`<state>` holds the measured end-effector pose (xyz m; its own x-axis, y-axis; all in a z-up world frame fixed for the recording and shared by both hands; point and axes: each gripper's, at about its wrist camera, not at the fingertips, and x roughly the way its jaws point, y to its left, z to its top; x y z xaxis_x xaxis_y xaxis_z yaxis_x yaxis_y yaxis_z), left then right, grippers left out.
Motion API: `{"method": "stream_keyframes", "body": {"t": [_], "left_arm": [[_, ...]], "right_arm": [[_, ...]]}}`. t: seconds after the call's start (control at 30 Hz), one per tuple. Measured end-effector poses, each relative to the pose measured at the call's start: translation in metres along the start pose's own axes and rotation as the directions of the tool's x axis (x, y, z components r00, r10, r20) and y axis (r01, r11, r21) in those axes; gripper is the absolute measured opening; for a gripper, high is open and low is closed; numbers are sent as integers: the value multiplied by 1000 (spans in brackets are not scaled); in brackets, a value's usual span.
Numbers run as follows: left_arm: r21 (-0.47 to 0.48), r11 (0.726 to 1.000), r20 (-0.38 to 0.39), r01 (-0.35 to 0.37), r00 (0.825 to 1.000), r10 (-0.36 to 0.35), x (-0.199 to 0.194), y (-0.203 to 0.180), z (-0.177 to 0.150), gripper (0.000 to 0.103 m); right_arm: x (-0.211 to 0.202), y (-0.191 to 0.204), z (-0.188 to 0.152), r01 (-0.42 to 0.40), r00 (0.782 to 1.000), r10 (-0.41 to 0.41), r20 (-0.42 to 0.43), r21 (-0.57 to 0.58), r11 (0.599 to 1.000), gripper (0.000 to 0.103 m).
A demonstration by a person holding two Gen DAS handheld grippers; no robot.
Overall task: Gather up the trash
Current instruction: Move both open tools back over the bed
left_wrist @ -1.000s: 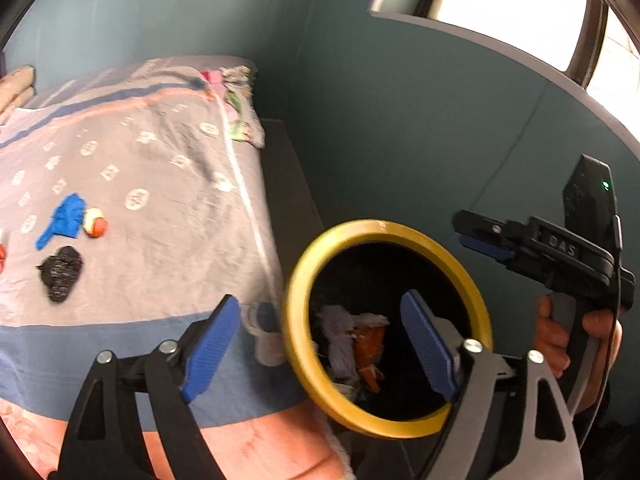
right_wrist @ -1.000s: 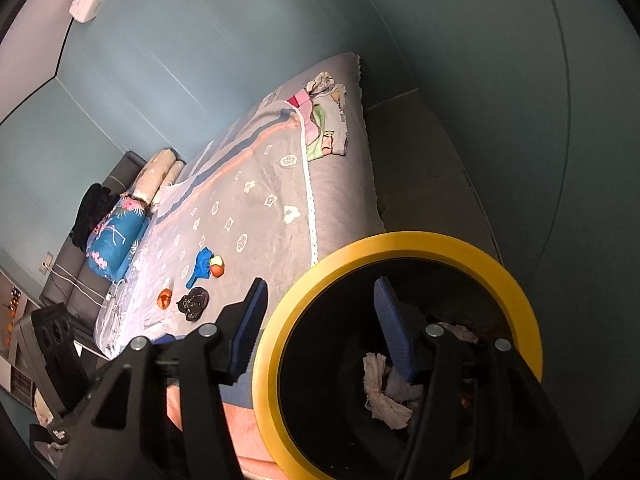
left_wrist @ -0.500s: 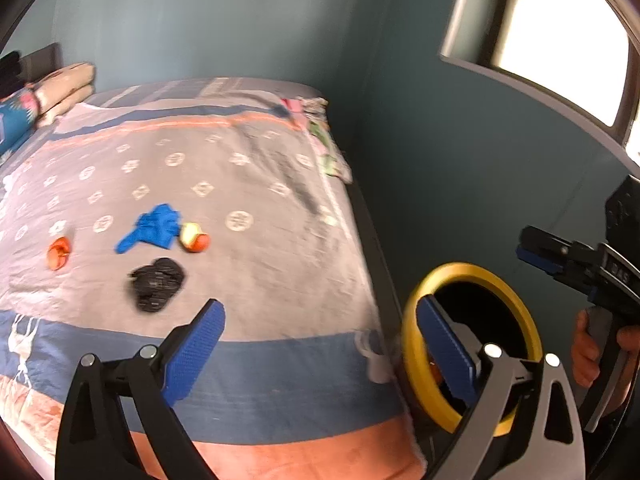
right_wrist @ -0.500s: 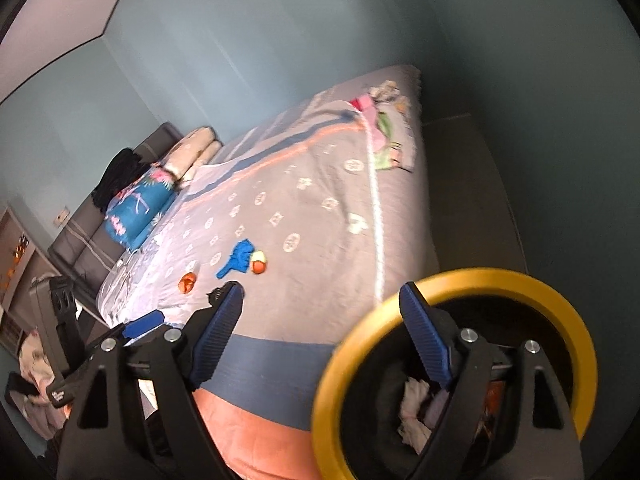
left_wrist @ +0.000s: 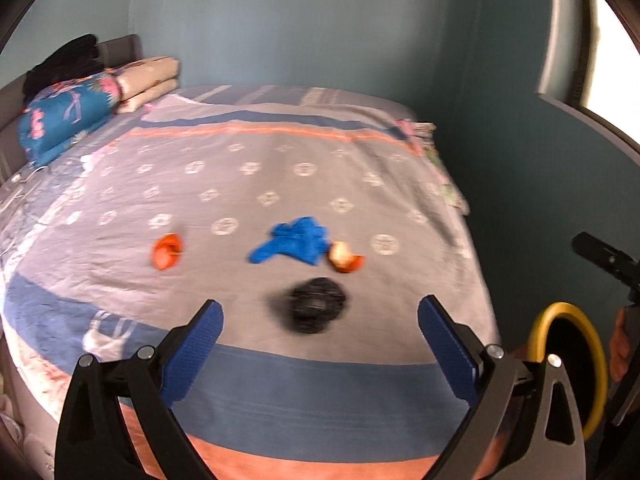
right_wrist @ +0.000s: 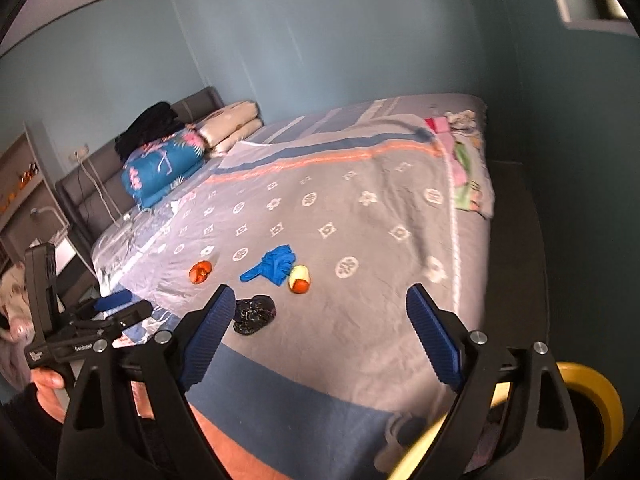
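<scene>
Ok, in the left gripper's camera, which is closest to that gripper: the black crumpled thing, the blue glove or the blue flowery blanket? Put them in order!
From the left gripper:
1. Black crumpled thing, just ahead between the open fingers, on the bed.
2. Blue glove, farther up the bed, mid-cover.
3. Blue flowery blanket, far left by the headboard.

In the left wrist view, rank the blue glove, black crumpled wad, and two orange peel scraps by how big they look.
1. Blue glove and black wad: similar; the wad is blurred and nearer the camera, so I won't rank them.
2. Orange peel by the glove and the orange piece further left: both smaller, about alike.
</scene>
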<state>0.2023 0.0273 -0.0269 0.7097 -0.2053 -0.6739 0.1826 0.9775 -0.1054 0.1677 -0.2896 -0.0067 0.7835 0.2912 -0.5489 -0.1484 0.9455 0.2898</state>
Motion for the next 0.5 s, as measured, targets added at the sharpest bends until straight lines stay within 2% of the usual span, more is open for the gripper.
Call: {"method": "stream_keyframes", "body": {"t": [0.23,0.5], "left_arm": [[-52,991,-19,-120,993,119,26,68,12,95],[-109,966,-66,-234,972,228,76,134,20,95]], "right_arm": [[66,33,13,-24,997,19,-79,-68,997,84],[152,70,24,-70,987,47,-156,-145,987,84]]}}
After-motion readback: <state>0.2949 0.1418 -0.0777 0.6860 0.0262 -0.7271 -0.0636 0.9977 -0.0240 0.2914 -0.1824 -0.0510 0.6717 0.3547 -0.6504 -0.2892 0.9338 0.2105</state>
